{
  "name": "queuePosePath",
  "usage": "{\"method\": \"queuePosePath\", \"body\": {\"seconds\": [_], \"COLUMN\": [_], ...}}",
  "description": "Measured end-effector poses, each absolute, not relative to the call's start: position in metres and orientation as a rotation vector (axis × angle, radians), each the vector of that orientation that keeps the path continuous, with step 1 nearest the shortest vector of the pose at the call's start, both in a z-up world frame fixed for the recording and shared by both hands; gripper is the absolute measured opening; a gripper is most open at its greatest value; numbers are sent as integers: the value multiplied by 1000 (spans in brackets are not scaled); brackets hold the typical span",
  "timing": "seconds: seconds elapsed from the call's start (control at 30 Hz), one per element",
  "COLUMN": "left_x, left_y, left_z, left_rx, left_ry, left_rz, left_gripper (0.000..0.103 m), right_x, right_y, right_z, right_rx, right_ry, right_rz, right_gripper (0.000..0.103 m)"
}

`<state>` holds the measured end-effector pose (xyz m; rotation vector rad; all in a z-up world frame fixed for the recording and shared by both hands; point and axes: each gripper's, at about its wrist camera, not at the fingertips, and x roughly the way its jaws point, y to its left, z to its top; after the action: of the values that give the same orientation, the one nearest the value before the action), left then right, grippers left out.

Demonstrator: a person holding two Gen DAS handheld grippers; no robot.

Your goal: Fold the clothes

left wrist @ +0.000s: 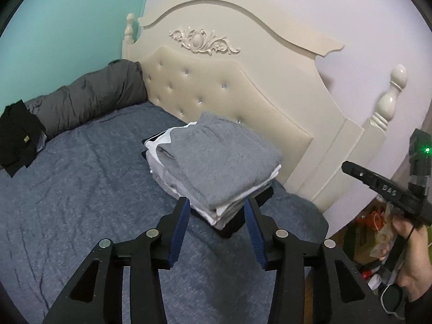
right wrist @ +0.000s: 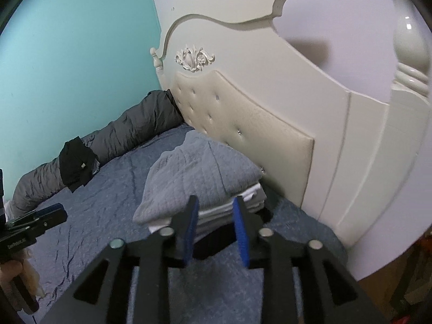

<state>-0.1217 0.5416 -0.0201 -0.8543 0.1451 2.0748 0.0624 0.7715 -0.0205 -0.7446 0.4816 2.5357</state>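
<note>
A stack of folded clothes sits on the blue bedspread, close against the padded cream headboard, so there is little room beyond it and on the headboard side. To the left of both tongs the bedspread lies bare and wide, running out to a rolled grey duvet along the teal wall, with a black garment lying against the duvet, well apart from the stack. On the right the mattress ends just past the stack's near corner; past that edge stand the bedpost and some clutter on the floor.

The left gripper is spread wide and holds nothing. Its blue-padded fingers reach the near corner of the stack, one on each side of that corner; whether they touch the cloth cannot be told. The top layer is a grey knit garment, with white layers and something black underneath.

The right gripper is likewise parted and empty, its fingers in front of the stack's near edge, where white folded layers show between them. The grey knit garment's edge overhangs just beyond and left of its left finger. In the left wrist view, a hand holds the right gripper's handle at the far right.
</note>
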Motion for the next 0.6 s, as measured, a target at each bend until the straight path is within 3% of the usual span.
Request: {"method": "queuePosePath", "body": {"seconds": [0.13, 0.2, 0.27, 0.43, 0.53, 0.6], "left_x": [-108, -101, -95, -83, -77, -74], "left_y": [529, 523, 517, 505, 498, 493], "left_z": [-18, -16, -15, -9, -7, -6], "left_rx": [-847, -844, -840, -823, -821, -820], "left_ry": [150, 153, 151, 147, 144, 142], "left_rz": [2074, 2074, 2073, 2080, 2080, 2079], "left_gripper": [50, 52, 53, 61, 63, 65], "right_x": [75, 81, 88, 102, 109, 114], "right_y": [753, 744, 735, 718, 708, 702], "right_z": [-14, -11, -9, -7, -6, -6], "right_rx": [-745, -744, -731, -713, -706, -701], "right_ry": [475, 474, 476, 473, 470, 468], "right_rz": [2536, 2544, 2550, 2550, 2547, 2545], "right_gripper": [33, 39, 52, 54, 69, 71]}}
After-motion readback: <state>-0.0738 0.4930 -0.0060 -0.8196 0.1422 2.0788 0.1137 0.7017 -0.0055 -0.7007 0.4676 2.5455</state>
